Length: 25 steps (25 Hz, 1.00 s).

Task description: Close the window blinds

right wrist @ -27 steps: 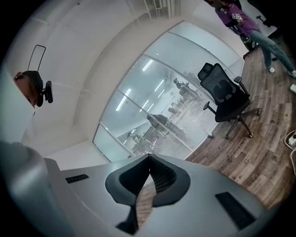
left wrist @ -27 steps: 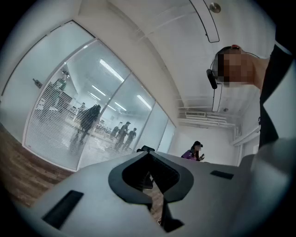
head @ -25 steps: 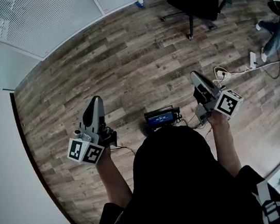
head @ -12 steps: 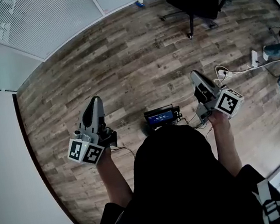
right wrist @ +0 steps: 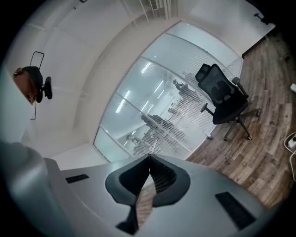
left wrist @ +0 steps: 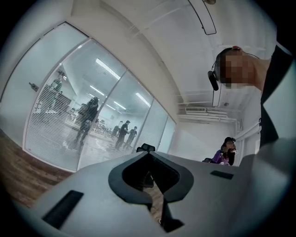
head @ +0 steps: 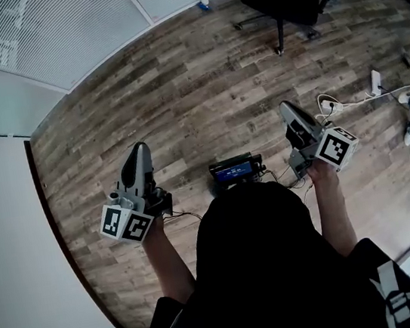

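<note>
Across the wood floor [head: 201, 83], well apart from the blinds [head: 56, 33], left gripper [head: 140, 148] and right gripper [head: 287, 109] are clenched, empty; better approach first, then open one.

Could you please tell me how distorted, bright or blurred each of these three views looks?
Head view: strong fisheye bows the wood floor, though lighting is even and detail sharp. Left gripper view: dark round vignette; bright light strips streak the glass above the window blinds. Right gripper view: same vignette, window frames curve, the office chair looks crisp.
</note>
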Tool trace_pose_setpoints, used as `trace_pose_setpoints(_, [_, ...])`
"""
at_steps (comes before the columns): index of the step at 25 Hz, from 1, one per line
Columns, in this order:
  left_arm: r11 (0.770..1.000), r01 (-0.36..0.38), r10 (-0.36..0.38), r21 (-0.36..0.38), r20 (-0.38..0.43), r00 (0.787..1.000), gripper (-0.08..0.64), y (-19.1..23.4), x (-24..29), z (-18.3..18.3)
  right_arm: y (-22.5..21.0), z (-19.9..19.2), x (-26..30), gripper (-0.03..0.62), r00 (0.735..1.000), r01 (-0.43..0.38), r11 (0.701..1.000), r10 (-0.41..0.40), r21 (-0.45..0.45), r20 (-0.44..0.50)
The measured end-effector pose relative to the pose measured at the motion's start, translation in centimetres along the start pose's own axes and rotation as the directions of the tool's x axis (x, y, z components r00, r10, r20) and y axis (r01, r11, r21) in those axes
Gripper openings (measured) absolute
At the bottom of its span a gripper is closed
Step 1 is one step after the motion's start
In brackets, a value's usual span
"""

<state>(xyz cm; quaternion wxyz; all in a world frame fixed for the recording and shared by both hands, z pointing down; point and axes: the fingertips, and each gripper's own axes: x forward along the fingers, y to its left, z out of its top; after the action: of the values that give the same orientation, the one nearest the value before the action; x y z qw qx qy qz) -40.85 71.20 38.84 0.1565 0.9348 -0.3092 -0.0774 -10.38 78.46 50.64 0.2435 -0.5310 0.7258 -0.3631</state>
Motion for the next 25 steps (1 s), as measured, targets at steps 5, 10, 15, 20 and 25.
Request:
trace_pose_setpoints(5, [1.0,-0.005,0.005,0.013,-0.007,1.0,0.009,-1.3,0.0,-0.5,-0.9,-0.3,-0.9,0.011,1.0,-0.005,1.0,0.005,0.007,-0.011])
trace_pose_setpoints(10, [1.0,-0.018,0.018,0.014,-0.016,1.0,0.009,-1.9,-0.1,-0.8,-1.3,-0.4,-1.1,0.011,1.0,-0.002,1.0,0.002,0.013,-0.025])
trace_pose_setpoints(15, [1.0,-0.025,0.025,0.008,-0.024,0.999,0.009,-2.1,0.1,-0.5,-1.5,-0.4,-1.0,0.011,0.999,0.009,1.0,-0.008,0.024,-0.037])
trace_pose_setpoints(20, [1.0,-0.024,0.024,0.004,-0.023,0.999,0.009,-2.2,0.2,-0.3,-1.4,-0.5,-1.0,0.011,0.999,0.014,1.0,-0.013,0.025,-0.049])
trace_pose_setpoints(25, [1.0,-0.021,0.021,0.002,-0.024,0.999,0.009,-2.2,0.2,-0.3,-1.0,-0.2,-1.0,0.011,0.999,0.015,1.0,-0.015,0.015,-0.043])
